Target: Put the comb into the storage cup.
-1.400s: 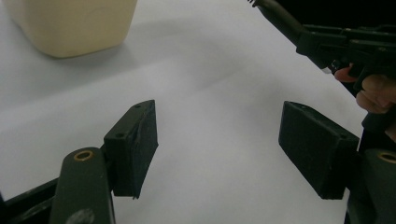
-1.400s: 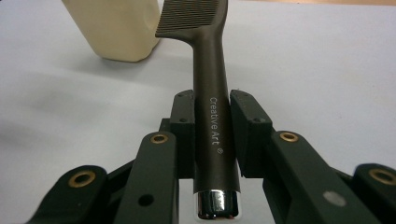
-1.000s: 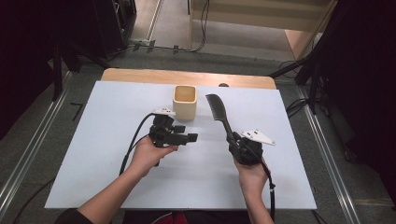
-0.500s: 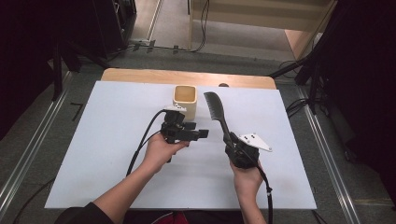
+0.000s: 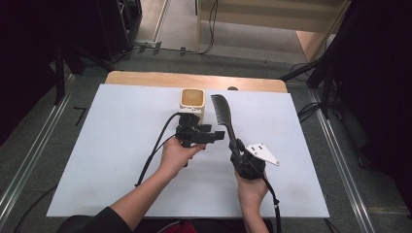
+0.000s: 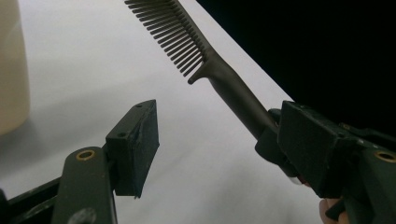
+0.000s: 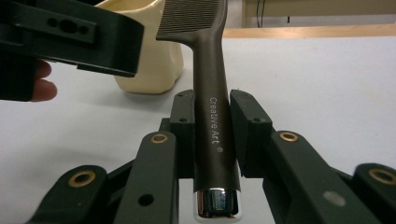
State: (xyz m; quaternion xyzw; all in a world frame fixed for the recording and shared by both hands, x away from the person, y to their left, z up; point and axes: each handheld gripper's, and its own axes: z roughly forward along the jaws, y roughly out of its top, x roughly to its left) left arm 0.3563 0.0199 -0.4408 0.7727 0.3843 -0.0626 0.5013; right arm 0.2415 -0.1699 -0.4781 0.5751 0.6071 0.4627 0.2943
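A dark brown comb (image 5: 222,110) points away from me over the white table, teeth end far. My right gripper (image 5: 236,150) is shut on its handle; in the right gripper view both pads clamp the comb (image 7: 212,70) in my right gripper (image 7: 211,126). My left gripper (image 5: 212,135) is open just left of the comb, in front of a cream cup (image 5: 193,100). In the left gripper view my left gripper (image 6: 219,140) holds nothing, and the comb (image 6: 224,81) runs down behind its right jaw.
The cream cup (image 7: 149,60) stands close behind both grippers, also at the left edge as the cup (image 6: 11,70). The white table top (image 5: 107,145) spreads wide to the left and right. A wooden strip (image 5: 194,80) edges the far side. Cables trail from both grippers toward me.
My left gripper has moved up and to the right, closer to the cup and the comb. The right gripper and the comb have shifted only slightly left.
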